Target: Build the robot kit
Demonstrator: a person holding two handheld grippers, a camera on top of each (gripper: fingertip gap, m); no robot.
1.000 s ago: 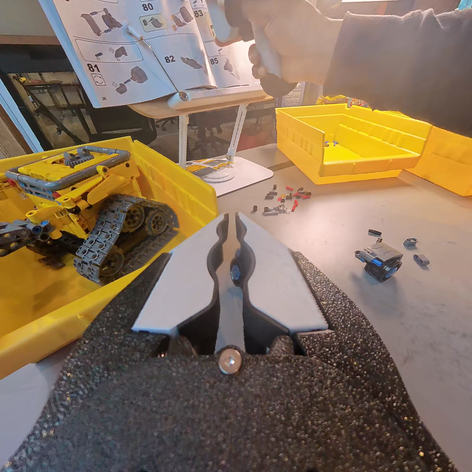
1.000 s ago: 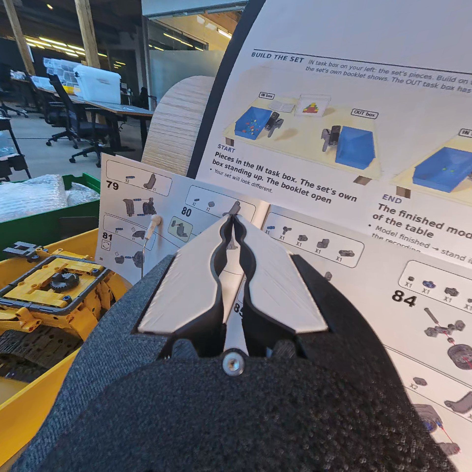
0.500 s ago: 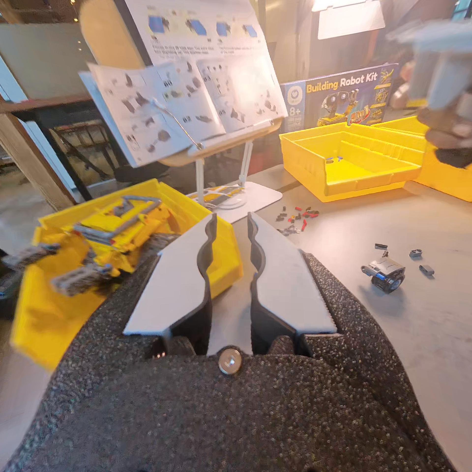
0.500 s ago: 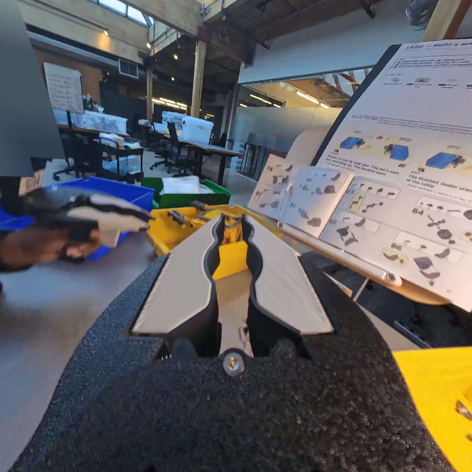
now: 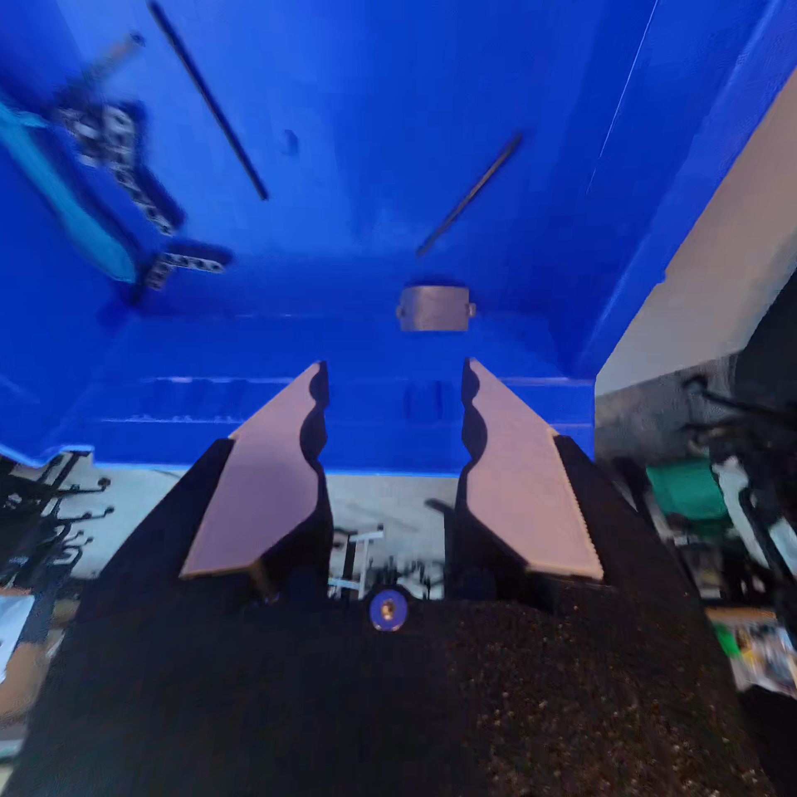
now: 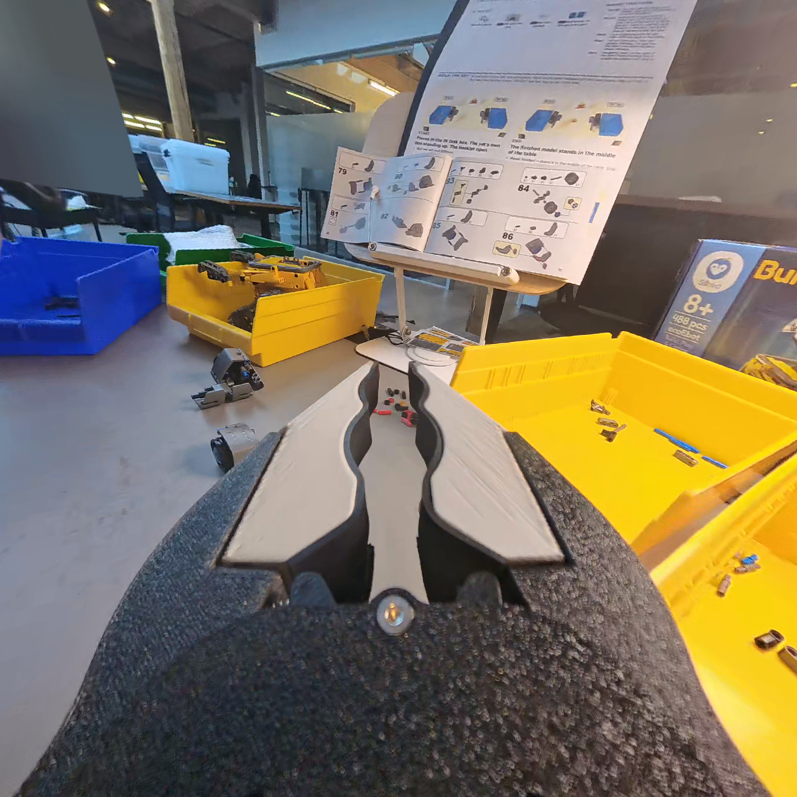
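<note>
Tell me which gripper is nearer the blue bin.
Left. The left gripper is open at the blue bin; the right gripper is across the table from it.

Bare table [image 6: 108, 474] lies open left of the right tool [image 6: 393, 375]; yellow bin [image 6: 539, 379] walls its right.

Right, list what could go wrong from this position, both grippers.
1. The left gripper is open at the blue plastic bin, and that view is motion-blurred; it may knock the flat grey plate piece or miss it.
2. The right gripper, slightly open and empty, hovers low near the scattered small red and black pins and the near yellow plastic bin; a careless sweep could scatter them.
</note>
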